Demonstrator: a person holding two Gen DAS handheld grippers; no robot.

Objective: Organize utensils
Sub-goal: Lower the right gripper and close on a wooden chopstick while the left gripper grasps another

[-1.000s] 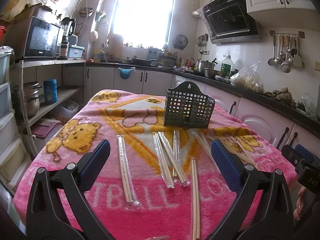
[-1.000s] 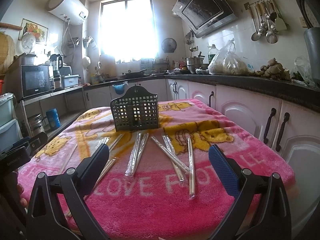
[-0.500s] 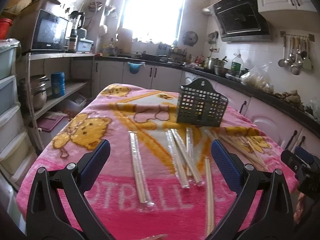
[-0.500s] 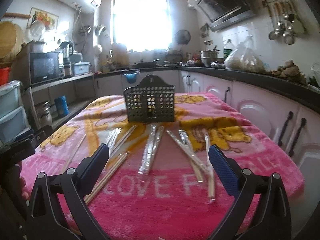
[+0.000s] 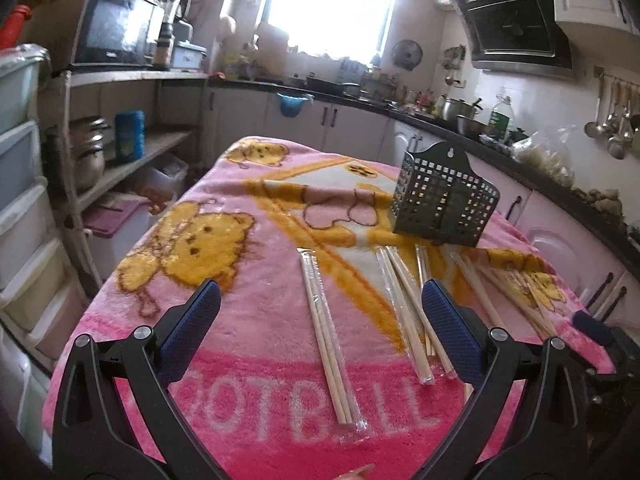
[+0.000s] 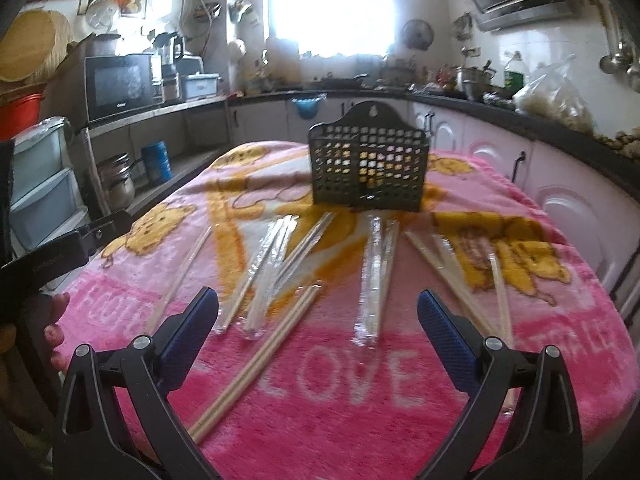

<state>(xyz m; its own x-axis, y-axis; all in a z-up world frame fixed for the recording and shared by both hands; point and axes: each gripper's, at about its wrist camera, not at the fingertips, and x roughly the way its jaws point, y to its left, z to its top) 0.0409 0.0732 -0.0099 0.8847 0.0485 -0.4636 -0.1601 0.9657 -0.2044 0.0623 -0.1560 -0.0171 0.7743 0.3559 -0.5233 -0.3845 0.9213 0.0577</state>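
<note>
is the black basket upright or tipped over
Upright: the black basket stands on its base on the pink blanket, hanging tab pointing up.

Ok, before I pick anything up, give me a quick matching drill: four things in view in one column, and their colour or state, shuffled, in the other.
1. utensil basket
2. blanket
3. wrapped chopsticks
4. left gripper

A. jaws open, holding nothing
B. pink, covering the table
C. dark, perforated, standing upright
D. lying flat in clear sleeves

Pairs: 1-C, 2-B, 3-D, 4-A
</note>
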